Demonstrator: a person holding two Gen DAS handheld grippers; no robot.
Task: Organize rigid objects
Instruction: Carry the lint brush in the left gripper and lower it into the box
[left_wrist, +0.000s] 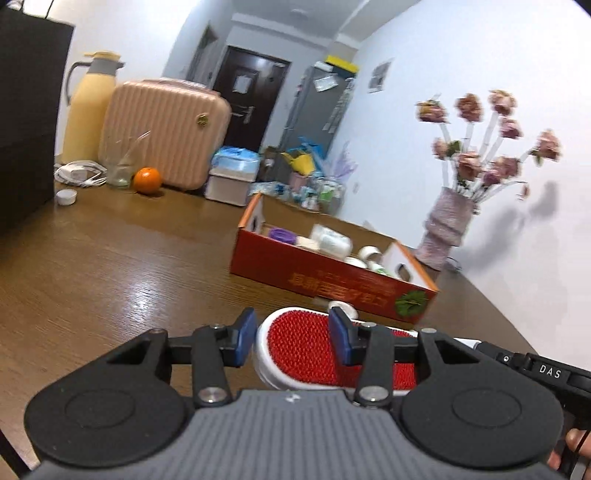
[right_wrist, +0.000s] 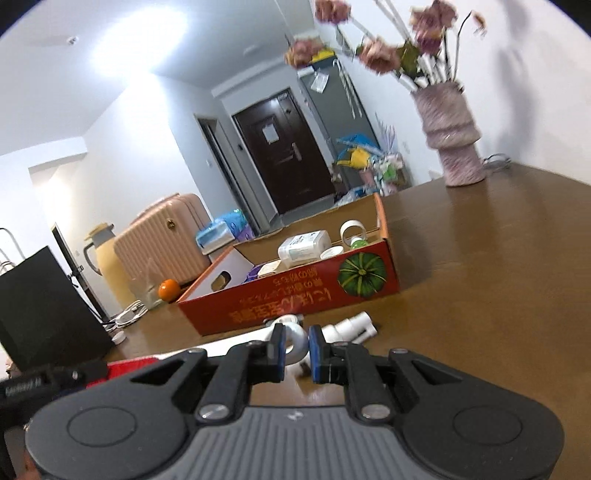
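Note:
A white brush with red bristles (left_wrist: 301, 354) hangs just above the brown table, and my left gripper (left_wrist: 293, 339) is shut on its head, one blue pad on each side. The right wrist view shows the brush's red head (right_wrist: 129, 363) at the left, with its white handle running to a white ring (right_wrist: 293, 336). My right gripper (right_wrist: 297, 349) is shut on that ring. The red cardboard box (left_wrist: 332, 280) (right_wrist: 295, 299) stands just beyond, holding white bottles, tape rolls and a purple item. A white pipe fitting (right_wrist: 351, 326) lies on the table in front of the box.
A pink vase of flowers (left_wrist: 447, 225) (right_wrist: 452, 136) stands to the right behind the box. At the far left are a pink suitcase (left_wrist: 166, 133), a yellow thermos (left_wrist: 88, 107), a glass, an orange (left_wrist: 147, 180), white cables and a black box (right_wrist: 48, 310).

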